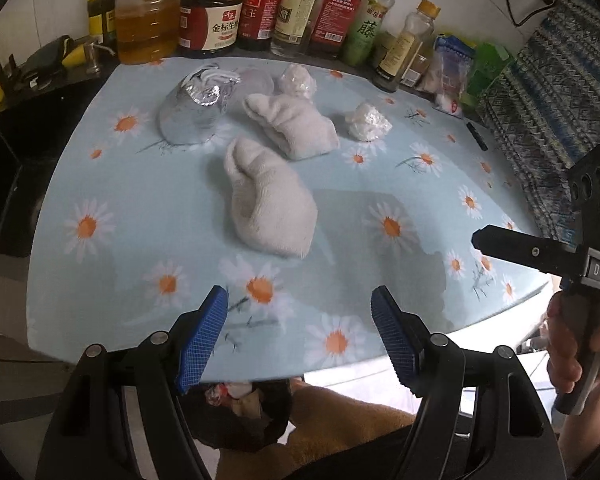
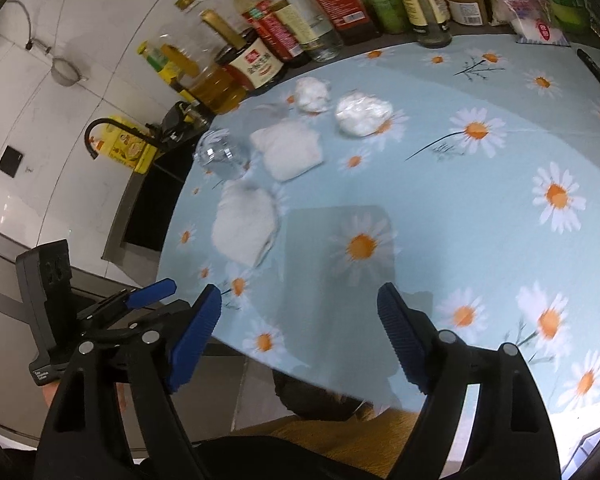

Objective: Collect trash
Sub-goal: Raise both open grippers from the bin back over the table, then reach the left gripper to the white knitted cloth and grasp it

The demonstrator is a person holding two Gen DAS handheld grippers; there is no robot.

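Two crumpled white wads lie on the daisy-print table (image 1: 140,208): one (image 1: 368,122) to the right, one (image 1: 298,80) further back. In the right wrist view the same wads (image 2: 364,114) (image 2: 311,94) sit mid-table. A black-lined bin (image 1: 240,412) holding scraps stands below the table's near edge. My left gripper (image 1: 298,300) hovers open and empty over that edge, above the bin. Beside it, my right gripper (image 2: 300,296) is also open with nothing between its blue pads (image 2: 196,328). Each gripper appears in the other's view: the right gripper (image 1: 484,240) and the left gripper (image 2: 148,296).
Two rolled white cloths (image 1: 272,204) (image 1: 296,124) and an overturned glass (image 1: 192,108) share the table. Sauce and oil bottles (image 1: 260,4) line the back edge, with bagged goods (image 1: 452,68) at the right. A black marker (image 1: 476,134) lies near the right edge. A sink (image 2: 152,184) is left of the table.
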